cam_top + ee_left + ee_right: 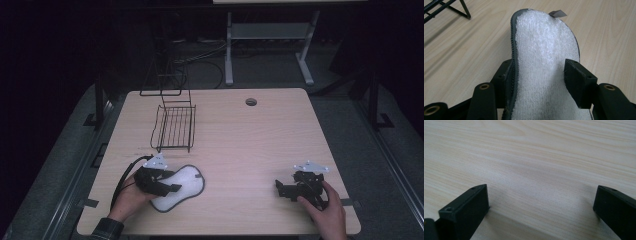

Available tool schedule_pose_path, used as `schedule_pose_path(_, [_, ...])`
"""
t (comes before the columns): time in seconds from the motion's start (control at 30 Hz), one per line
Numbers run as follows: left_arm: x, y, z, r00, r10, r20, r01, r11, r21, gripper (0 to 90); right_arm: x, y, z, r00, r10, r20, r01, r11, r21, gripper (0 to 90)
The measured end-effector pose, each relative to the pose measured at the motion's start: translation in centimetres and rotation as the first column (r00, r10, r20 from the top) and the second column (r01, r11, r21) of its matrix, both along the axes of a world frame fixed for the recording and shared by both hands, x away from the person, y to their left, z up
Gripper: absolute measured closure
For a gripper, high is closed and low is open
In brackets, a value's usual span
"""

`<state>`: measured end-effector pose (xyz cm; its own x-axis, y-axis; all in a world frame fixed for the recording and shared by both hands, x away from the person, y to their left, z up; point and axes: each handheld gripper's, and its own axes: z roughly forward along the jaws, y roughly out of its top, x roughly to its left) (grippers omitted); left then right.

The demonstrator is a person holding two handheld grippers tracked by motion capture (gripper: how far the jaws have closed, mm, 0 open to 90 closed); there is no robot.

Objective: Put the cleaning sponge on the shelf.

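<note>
From above, the left tongs straddle a white insole lying just in front of the wire rack. Left gripper view: pads clamp its raised edge for lifting. Right gripper view: right tongs gape over bare tabletop, idle.

Thing: white fleecy insole with dark stitched edge and small grey tab.
Pose: fleece side up, one long edge lifted.
Place: near-left part of the bench, between the left tool's jaws.
</note>
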<state>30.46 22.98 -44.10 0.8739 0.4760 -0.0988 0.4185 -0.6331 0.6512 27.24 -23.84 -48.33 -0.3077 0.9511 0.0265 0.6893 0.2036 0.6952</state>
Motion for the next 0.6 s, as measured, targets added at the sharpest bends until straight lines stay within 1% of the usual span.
schedule_pose_path(0.03, [0.0, 0.1, 0.1, 1.0, 0.002, -0.007, -0.002, 0.9999, -0.013, 45.1, 0.0, 0.0, 0.0, 1.0, 0.0, 0.0, 0.0, 1.0, 0.0, 0.0])
schedule_pose_path(0.2, [0.0, 0.4, 0.5, 0.9997, 0.013, -0.021, -0.014, 0.999, -0.043, 52.3, 0.0, 0.0, 0.0, 1.0, 0.0, 0.0, 0.0, 1.0, 0.0, 0.0])
schedule_pose_path(0.33, [0.1, 0.7, 0.8, 0.9987, 0.027, -0.042, -0.03, 0.9967, -0.075, 58.2, 0.0, 0.0, 0.0, 1.0, -0.001, -0.001, 0.001, 1.0, 0.0, 0.0])
schedule_pose_path(0.43, [0.2, 0.8, 1.0, 0.998, 0.044, -0.046, -0.048, 0.9951, -0.086, 60.8, 0.0, 0.0, 0.0, 1.0, -0.002, -0.001, 0.002, 1.0, 0.0, 0.0])
schedule_pose_path(0.53, [0.1, 0.9, 1.2, 0.9978, 0.045, -0.048, -0.05, 0.9939, -0.099, 63.6, 0.0, 0.0, 0.0, 1.0, -0.002, -0.001, 0.002, 1.0, 0.001, 0.0])
schedule_pose_path(0.6, [0.1, 1.0, 1.4, 0.9978, 0.044, -0.049, -0.049, 0.9921, -0.115, 65.4, 0.0, 0.0, 0.0, 1.0, -0.002, -0.001, 0.002, 1.0, 0.0, 0.0])
